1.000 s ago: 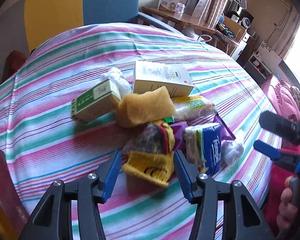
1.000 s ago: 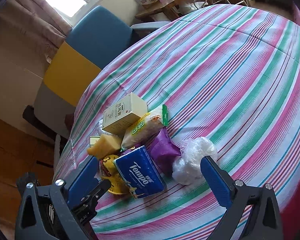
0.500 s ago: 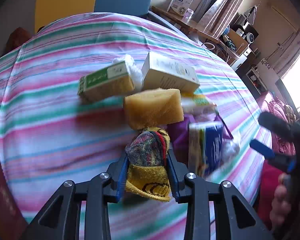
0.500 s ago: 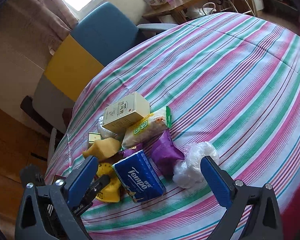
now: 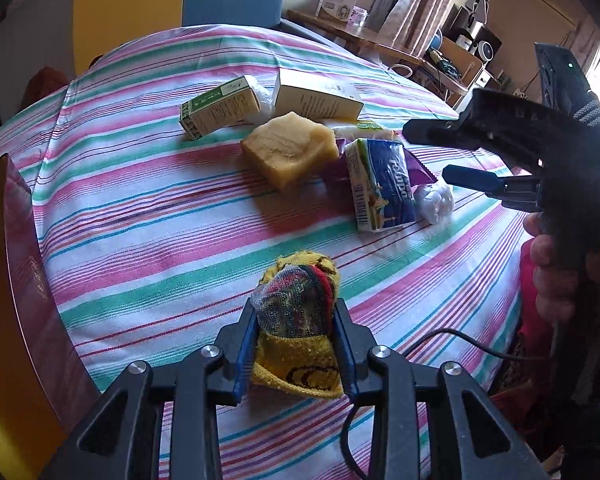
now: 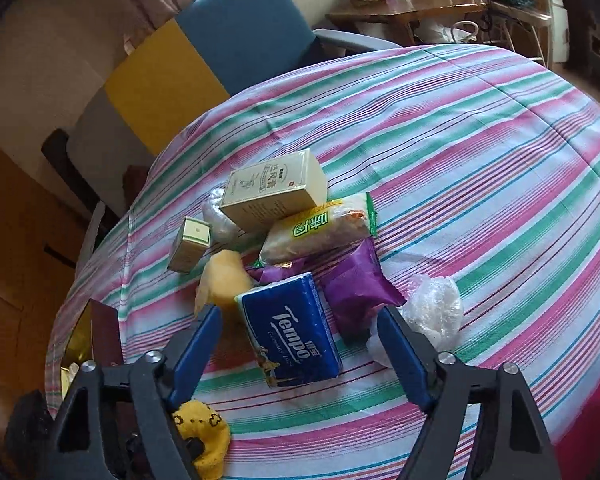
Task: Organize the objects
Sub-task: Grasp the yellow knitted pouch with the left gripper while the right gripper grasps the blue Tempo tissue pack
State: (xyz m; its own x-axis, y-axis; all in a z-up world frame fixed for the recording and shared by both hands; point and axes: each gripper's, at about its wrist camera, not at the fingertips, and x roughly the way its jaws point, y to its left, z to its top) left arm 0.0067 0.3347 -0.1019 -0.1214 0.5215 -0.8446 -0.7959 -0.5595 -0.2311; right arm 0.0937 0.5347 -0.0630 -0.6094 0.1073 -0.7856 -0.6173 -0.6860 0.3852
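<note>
A rolled yellow sock bundle (image 5: 298, 320) is clamped between the blue pads of the left gripper (image 5: 296, 344), near the front of the striped tablecloth (image 5: 148, 216) and well apart from the pile. It is judged soft and light, so it will squash under the pads and is best held across its thick middle, as it is now. The right gripper (image 6: 300, 344) is held with its jaws apart, astride the near end of the blue tissue pack (image 6: 296, 332); that pack is judged light, springy and a little slippery in its wrapper. Compared with half a second ago, the sock bundle has been drawn back from the yellow sponge (image 5: 290, 152), and the right gripper has been brought closer to the tissue pack.
</note>
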